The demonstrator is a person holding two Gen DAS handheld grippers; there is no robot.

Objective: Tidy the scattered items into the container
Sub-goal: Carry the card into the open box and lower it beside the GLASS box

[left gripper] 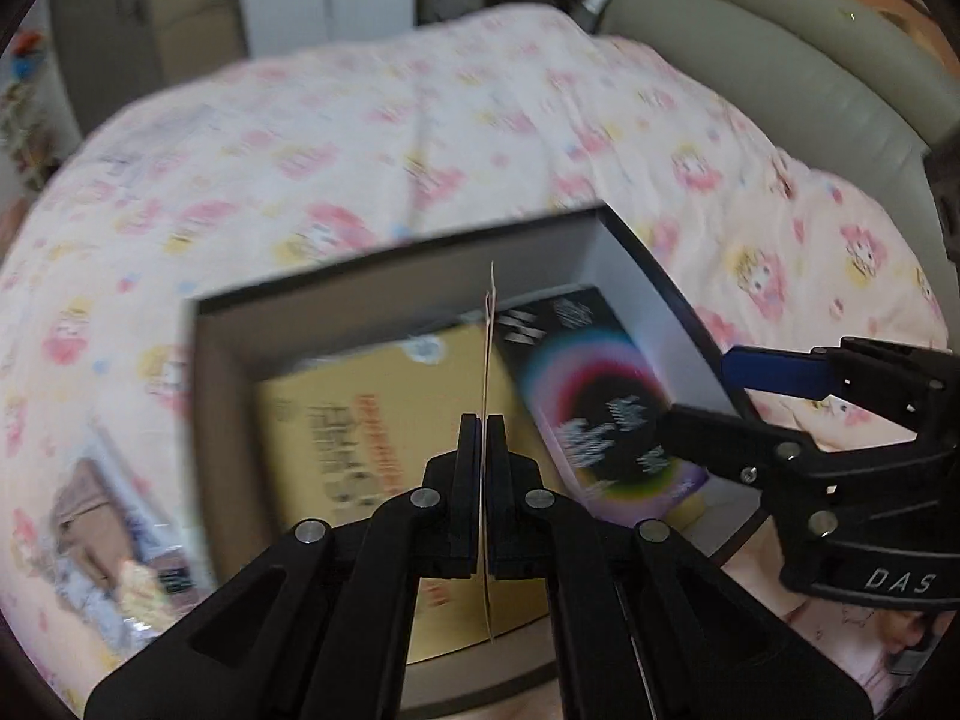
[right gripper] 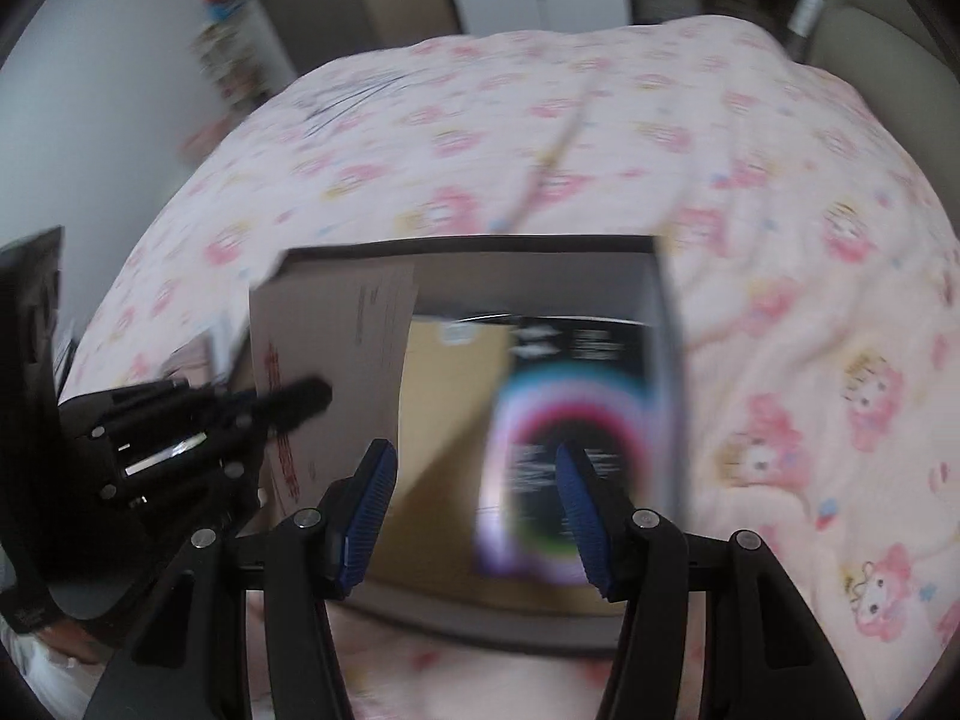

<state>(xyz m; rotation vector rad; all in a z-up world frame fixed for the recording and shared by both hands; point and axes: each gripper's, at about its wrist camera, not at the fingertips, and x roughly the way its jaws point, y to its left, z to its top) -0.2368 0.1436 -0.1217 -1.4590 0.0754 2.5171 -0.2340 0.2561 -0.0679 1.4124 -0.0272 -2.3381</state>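
An open grey box point(left gripper: 222, 372) point(right gripper: 480, 252) lies on the bed. Inside it are a yellow booklet point(left gripper: 336, 420) point(right gripper: 444, 396) and a black item with a rainbow ring point(left gripper: 594, 402) point(right gripper: 558, 450). My left gripper point(left gripper: 483, 438) is shut on a thin card or envelope point(left gripper: 489, 324), seen edge-on, held upright over the box. In the right wrist view the card point(right gripper: 342, 348) is beige with red print, with the left gripper point(right gripper: 300, 399) on it. My right gripper point(right gripper: 474, 510) is open and empty over the box's near edge, and it also shows in the left wrist view point(left gripper: 708, 390).
The bed is covered by a pink cartoon-print quilt point(left gripper: 420, 138) point(right gripper: 780, 240). A printed item point(left gripper: 114, 516) lies on the quilt left of the box. A grey padded headboard point(left gripper: 780, 54) curves at the right. Cabinets and a wall stand behind the bed.
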